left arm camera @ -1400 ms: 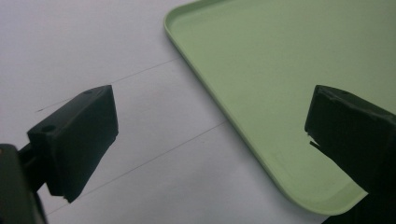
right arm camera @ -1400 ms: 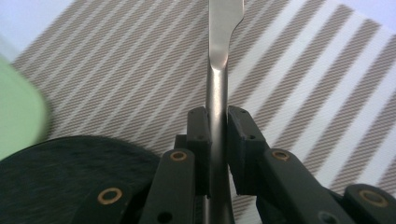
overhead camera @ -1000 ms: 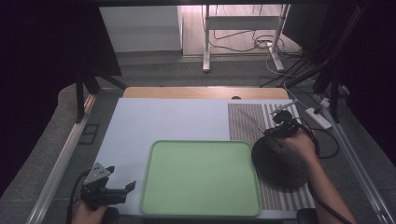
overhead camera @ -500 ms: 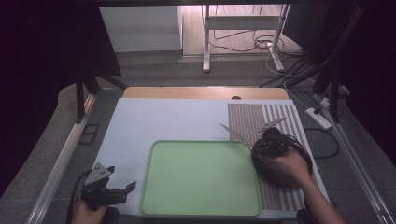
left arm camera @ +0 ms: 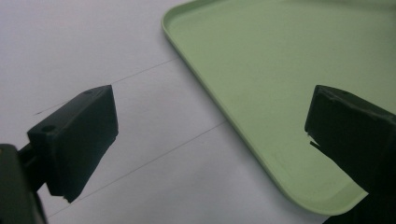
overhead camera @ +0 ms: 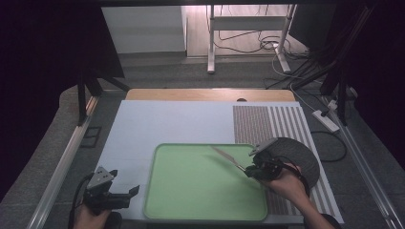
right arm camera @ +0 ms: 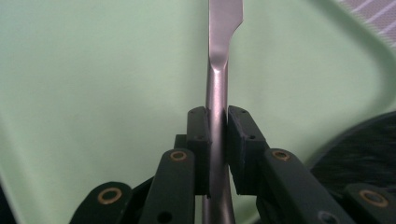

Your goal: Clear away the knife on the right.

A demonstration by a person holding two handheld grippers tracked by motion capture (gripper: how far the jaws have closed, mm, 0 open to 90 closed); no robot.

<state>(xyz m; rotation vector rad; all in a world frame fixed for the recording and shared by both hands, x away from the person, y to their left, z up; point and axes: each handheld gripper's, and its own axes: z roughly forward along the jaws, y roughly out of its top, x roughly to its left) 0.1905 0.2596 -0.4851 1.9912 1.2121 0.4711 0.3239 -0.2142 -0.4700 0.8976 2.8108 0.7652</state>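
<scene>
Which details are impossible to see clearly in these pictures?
- Knife: its tip is cut off by the top edge of the right gripper view; in the high view it is too small to show the edge.
- Knife handle end: hidden behind the right gripper, whose jaws are shut on it.
- Dark round mat: partly covered by the hand in the high view.
- Green tray: cut off at the edges of the left gripper view.

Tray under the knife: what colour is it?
Tray: plain light green, clearest in the high view.
</scene>
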